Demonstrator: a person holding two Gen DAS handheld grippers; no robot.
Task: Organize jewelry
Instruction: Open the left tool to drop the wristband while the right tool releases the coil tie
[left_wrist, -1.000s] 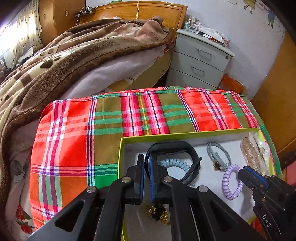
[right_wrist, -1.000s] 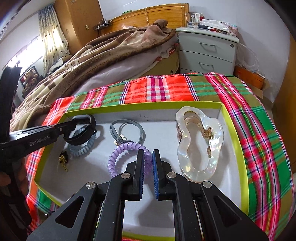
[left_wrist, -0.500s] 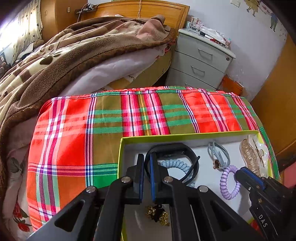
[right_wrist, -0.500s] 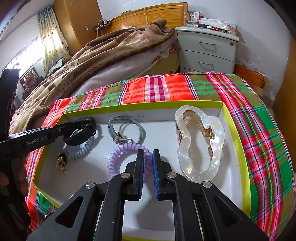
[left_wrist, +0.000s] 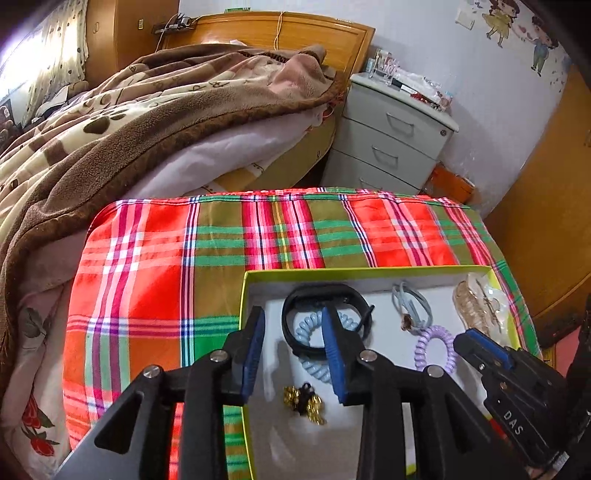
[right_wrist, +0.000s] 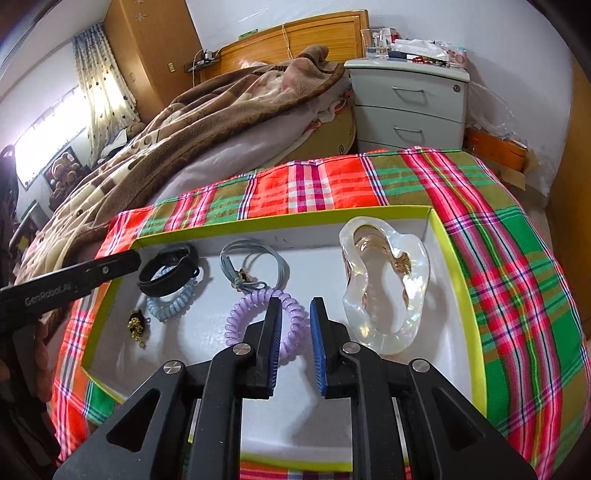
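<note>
Five pieces lay inside the shallow box with the lime-green rim, which stood on the plaid cloth. At its left end the black band rested partly on the pale blue coil tie, and the small gold charm lay near the front-left corner. The grey cord was by the back wall, the lilac coil tie just in front of it.

The left gripper had just been opening; its jaws stood apart over the band and gripped nothing. The right gripper had also just been opening a little, with the lilac coil behind its left finger and nothing pressed between the pads.

It looked like a release step, with the sorting nearly finished. The next move probably called for lifting both grippers straight up without catching the coils.

The clear hair claw lay flat at the right end, its long axis running from back wall to front, with its spring on the right side.
</note>
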